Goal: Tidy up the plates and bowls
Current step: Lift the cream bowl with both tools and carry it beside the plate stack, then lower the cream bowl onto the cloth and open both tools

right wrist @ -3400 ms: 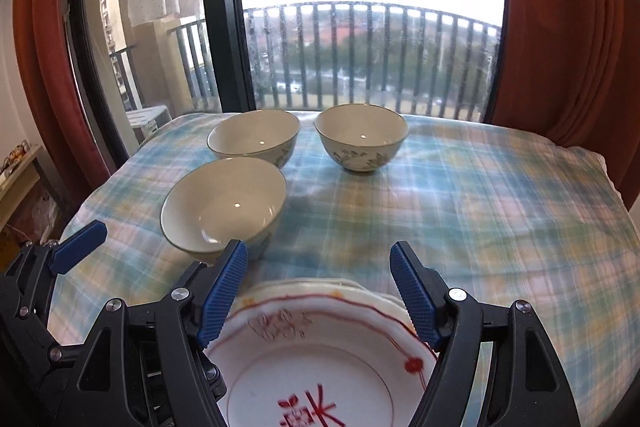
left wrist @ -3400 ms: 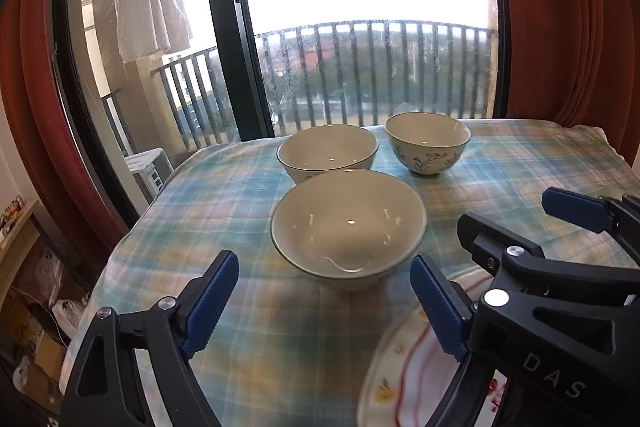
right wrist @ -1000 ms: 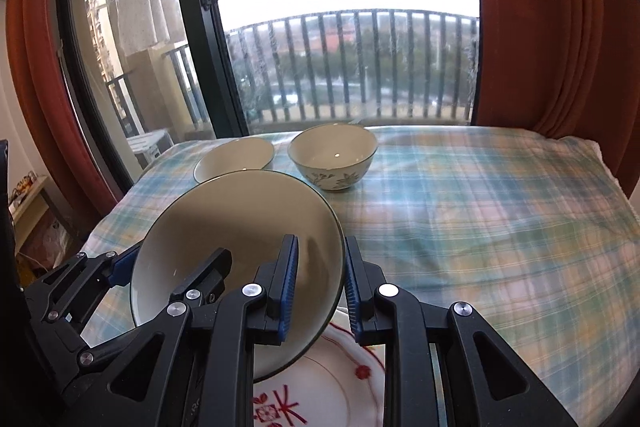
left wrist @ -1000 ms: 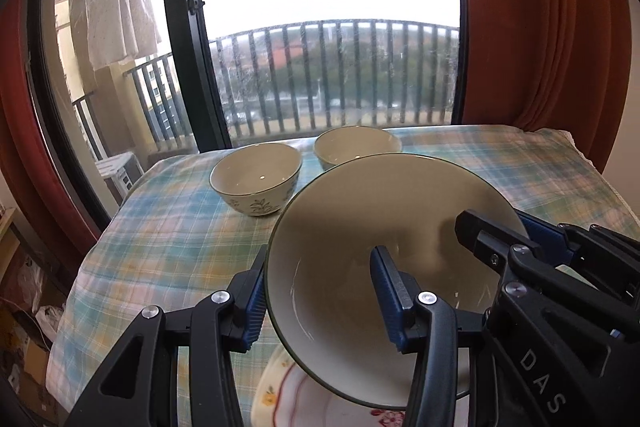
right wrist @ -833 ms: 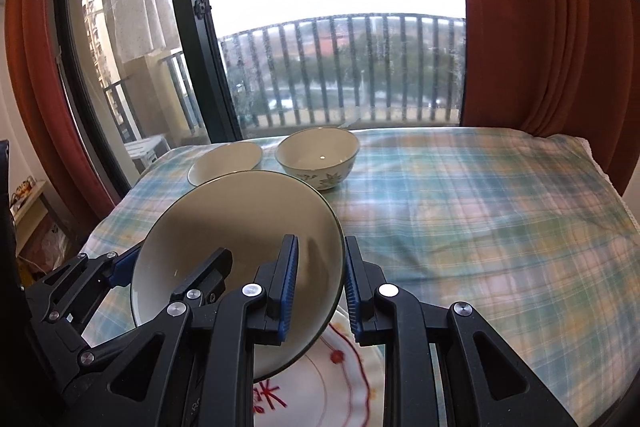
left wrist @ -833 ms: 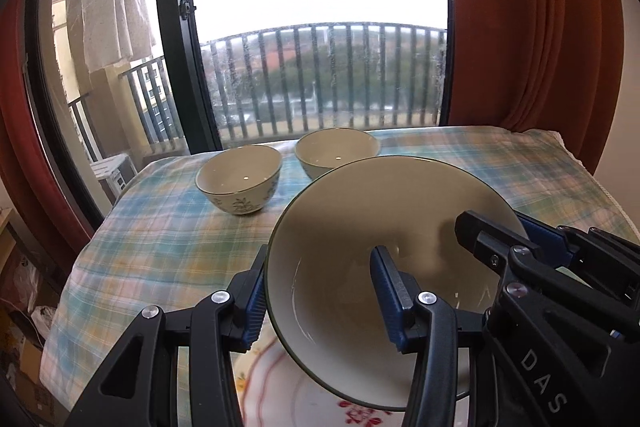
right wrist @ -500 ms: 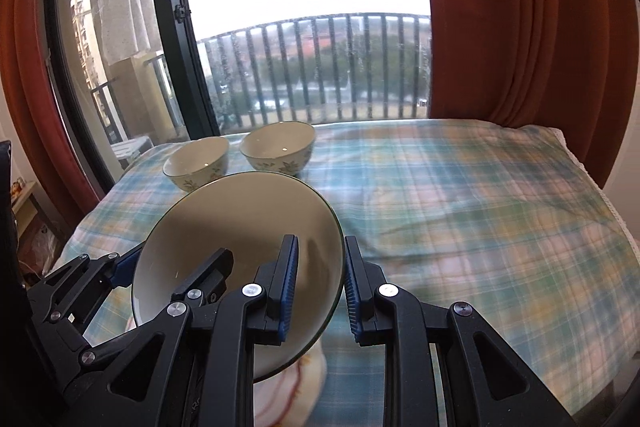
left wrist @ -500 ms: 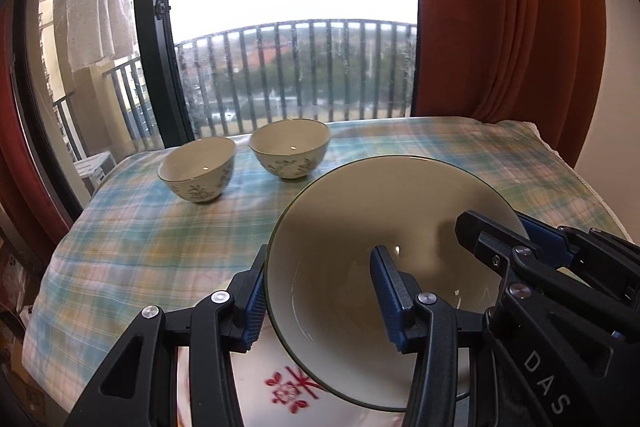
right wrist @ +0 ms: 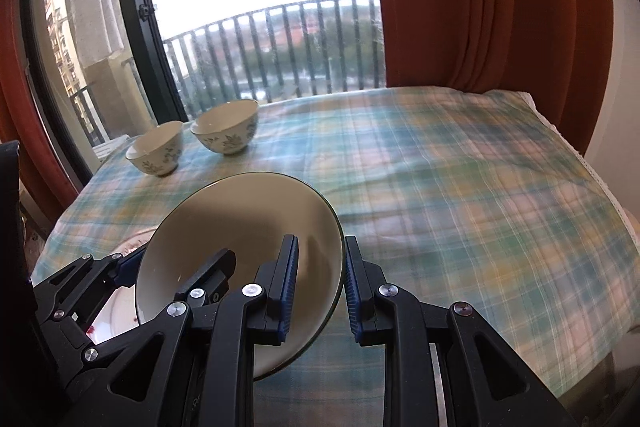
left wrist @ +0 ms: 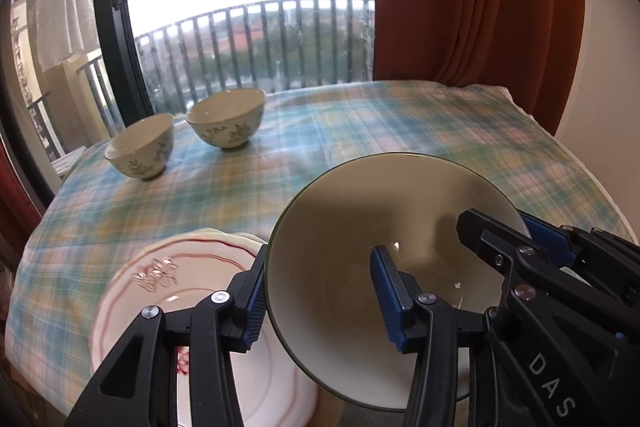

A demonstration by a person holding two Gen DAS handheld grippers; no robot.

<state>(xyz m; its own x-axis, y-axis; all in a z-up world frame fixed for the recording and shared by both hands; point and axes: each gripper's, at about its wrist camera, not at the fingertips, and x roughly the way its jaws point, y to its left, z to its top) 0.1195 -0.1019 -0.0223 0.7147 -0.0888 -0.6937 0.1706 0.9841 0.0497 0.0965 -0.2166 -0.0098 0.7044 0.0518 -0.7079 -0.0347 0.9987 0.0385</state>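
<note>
Rightward, bare checked tablecloth (right wrist: 460, 187), unobstructed.

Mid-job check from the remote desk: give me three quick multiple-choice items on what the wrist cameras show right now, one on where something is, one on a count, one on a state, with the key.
1. Where do the two small floral bowls stand?
A. On the far left of the tablecloth, near the window
B. Stacked on the plate
C. At the near right corner

2. How many bowls are in view in all?
A. Two
B. Three
C. Five

3. How is the large bowl held?
A. Resting flat on the cloth, untouched
B. Upside down on the plate
C. Tilted, with both grippers clamped on its rim

Key:
1 A: the small floral bowls sit side by side at the far left of the tablecloth.
2 B: those two plus the large bowl.
3 C: the left gripper and right gripper each pinch its rim, near the plate.
</note>
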